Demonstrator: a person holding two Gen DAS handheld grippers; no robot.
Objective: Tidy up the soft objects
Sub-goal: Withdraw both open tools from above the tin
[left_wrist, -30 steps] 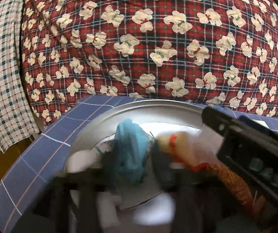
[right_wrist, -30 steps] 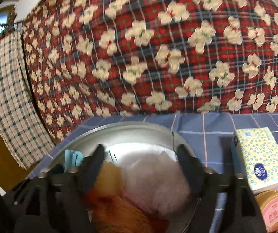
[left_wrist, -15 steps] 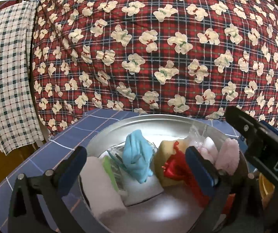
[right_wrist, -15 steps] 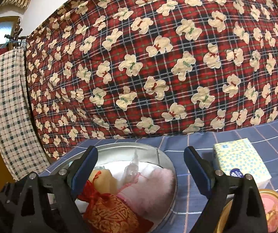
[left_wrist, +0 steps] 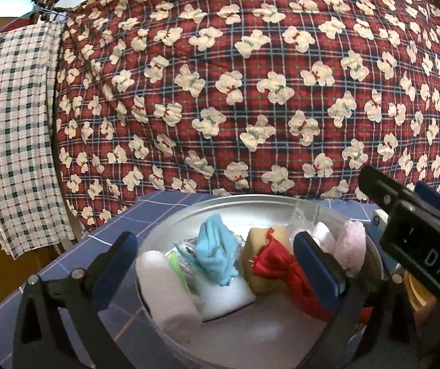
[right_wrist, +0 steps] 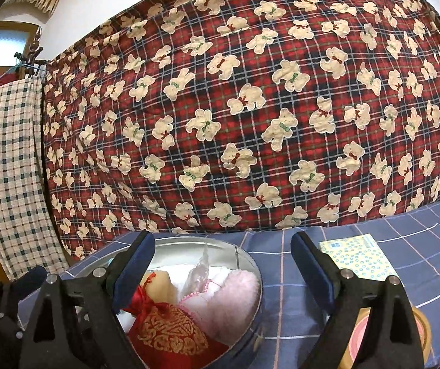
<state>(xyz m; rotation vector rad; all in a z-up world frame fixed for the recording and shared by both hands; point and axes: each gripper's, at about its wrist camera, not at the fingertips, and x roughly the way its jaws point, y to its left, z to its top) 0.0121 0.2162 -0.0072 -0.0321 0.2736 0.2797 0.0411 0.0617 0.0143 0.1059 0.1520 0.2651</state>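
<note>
Left gripper (left_wrist: 214,264) fingers released, right gripper (right_wrist: 223,261) likewise (nothing held), above tin rim (right_wrist: 258,279)

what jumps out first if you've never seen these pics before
The huge red plaid blanket printed with cream teddy bears fills the whole background. In front of it, on a blue checked cloth, sits a round metal tin crammed with soft things: a blue cloth, a red pouch and a pink puff.
</note>
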